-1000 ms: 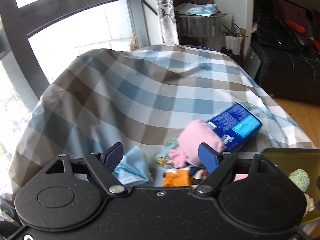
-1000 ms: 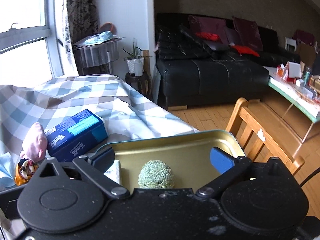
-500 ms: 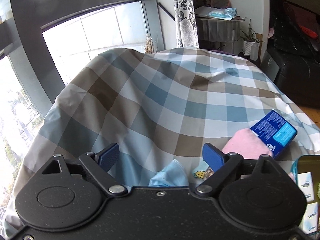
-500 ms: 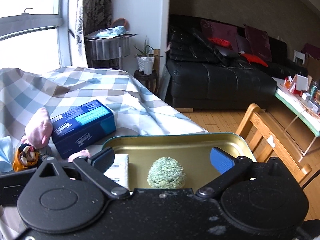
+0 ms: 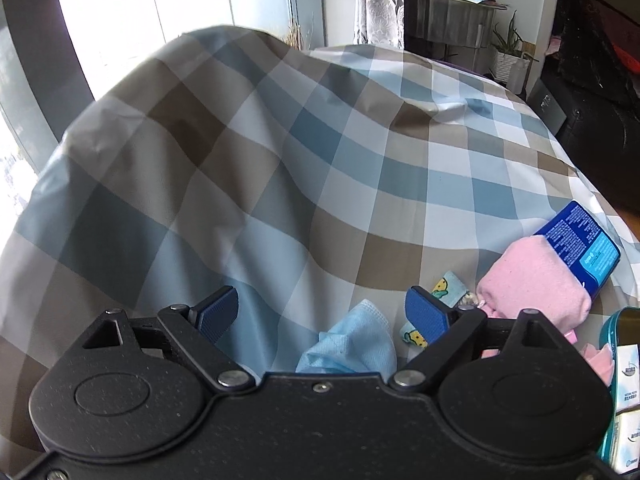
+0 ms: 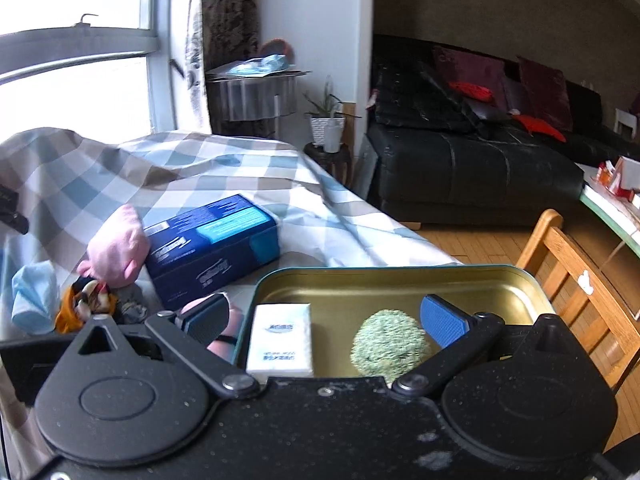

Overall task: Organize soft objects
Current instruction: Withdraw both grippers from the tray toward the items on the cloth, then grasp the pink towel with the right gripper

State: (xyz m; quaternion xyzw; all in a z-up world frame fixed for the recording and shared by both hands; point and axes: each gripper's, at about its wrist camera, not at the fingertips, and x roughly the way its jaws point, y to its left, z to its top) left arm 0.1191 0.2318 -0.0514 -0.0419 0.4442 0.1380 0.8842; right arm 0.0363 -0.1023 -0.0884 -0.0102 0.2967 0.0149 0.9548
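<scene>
My left gripper (image 5: 322,314) stands open over the checked cloth (image 5: 280,168). A crumpled light-blue face mask (image 5: 352,350) lies just below and between its blue pads without touching them. To its right lie a small patterned sock (image 5: 446,290), a pink soft bundle (image 5: 536,280) and a blue tissue box (image 5: 580,240). My right gripper (image 6: 326,320) is open above a gold tin tray (image 6: 400,284) that holds a white tissue pack (image 6: 280,338) and a green knitted ball (image 6: 386,342). The mask (image 6: 34,298) and an orange patterned cloth (image 6: 86,306) show at the far left there.
A black sofa (image 6: 480,168) with red cushions stands beyond the bed. To the right of the tray is a wooden chair (image 6: 576,276). A potted plant (image 6: 328,128) and a small side table (image 6: 256,92) stand by the window. The cloth rises in a hump at the left.
My left gripper moved left and down, away from the pink bundle, and now has the blue mask between its wider-spread fingers. The right gripper crept in over the tray, showing the white tissue pack.
</scene>
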